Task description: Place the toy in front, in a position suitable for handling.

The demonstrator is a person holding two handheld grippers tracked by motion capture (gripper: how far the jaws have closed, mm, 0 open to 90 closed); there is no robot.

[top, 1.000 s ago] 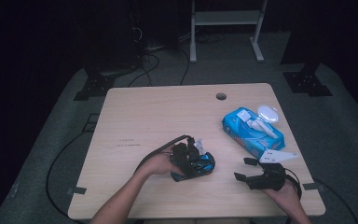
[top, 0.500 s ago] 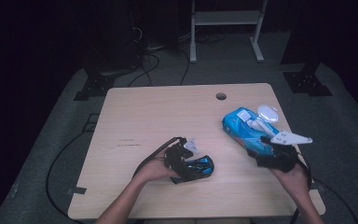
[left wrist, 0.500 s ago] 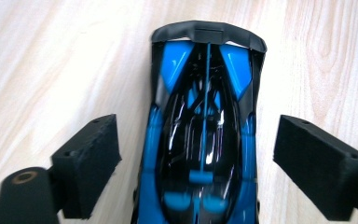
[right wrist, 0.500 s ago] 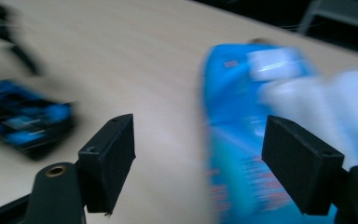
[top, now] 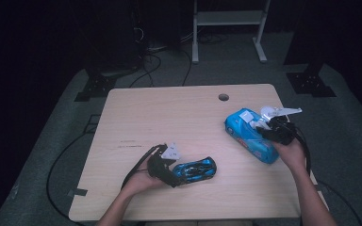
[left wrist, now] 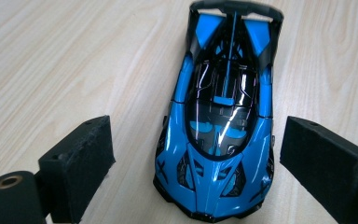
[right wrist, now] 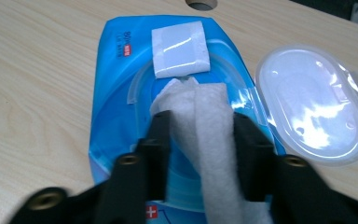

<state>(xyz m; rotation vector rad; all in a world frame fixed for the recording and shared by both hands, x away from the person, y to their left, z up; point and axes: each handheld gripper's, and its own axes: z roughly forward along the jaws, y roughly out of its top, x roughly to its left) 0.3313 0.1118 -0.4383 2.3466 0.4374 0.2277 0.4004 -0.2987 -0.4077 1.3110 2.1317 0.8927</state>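
Note:
A blue and black toy car (left wrist: pixel 219 121) rests on the wooden table (top: pixel 169 117), nose toward my left gripper (left wrist: pixel 200 158). Its jaws have just been opening and now stand wide on either side of the car's front, with both pads (left wrist: pixel 81 163) clear of it. In the high view the left gripper (top: pixel 176 173) sits at the car's (top: pixel 197 169) left end. My right gripper (right wrist: pixel 204 140) has just been closing and pinches a white wipe (right wrist: pixel 205 112) sticking out of a blue wipes pack (right wrist: pixel 121 116). The pack's (top: pixel 247 136) clear lid (right wrist: pixel 314 116) lies flipped open.
A round cable hole (top: pixel 223 97) is in the table's far edge. Cables trail from both grippers over the near side. A white frame stand (top: pixel 226 19) stands on the floor beyond the table.
The right gripper moved from the near right edge up to the wipes pack and closed on the wipe. The left gripper's jaws spread off the car and backed slightly left.

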